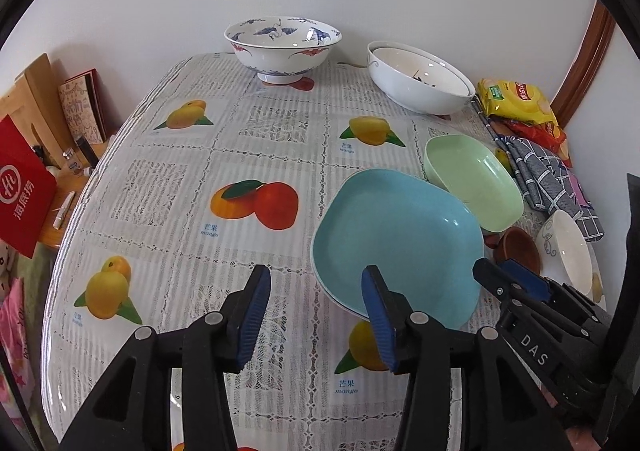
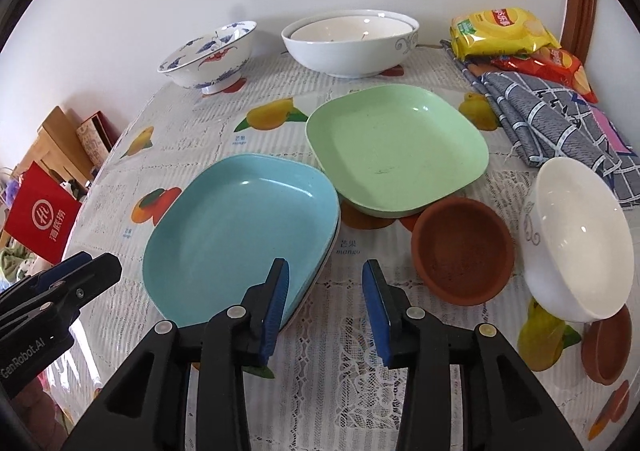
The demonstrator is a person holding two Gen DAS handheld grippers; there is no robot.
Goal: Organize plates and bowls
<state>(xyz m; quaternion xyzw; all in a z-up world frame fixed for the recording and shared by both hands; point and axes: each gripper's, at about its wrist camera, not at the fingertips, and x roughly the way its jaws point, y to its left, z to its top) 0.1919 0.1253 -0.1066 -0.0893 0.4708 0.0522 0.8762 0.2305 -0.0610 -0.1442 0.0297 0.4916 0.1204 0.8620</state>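
Left gripper (image 1: pixel 316 315) hovering low, its 2 blue-padded fingers (image 1: pixel 253 321) spread apart with nothing between them, right gripper (image 2: pixel 325 309) alongside on its right, likewise spread and empty, both angled forward and slightly downward

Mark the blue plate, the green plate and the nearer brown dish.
blue plate (image 2: pixel 236 227): right wrist view, middle of its flat inside.
green plate (image 2: pixel 396 147): right wrist view, centre of its inside.
brown dish (image 2: pixel 462 251): right wrist view, its inner floor.

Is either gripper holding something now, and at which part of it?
Nothing is held. The left gripper and the right gripper are both open above the table, beside the blue plate, with nothing between their fingers.
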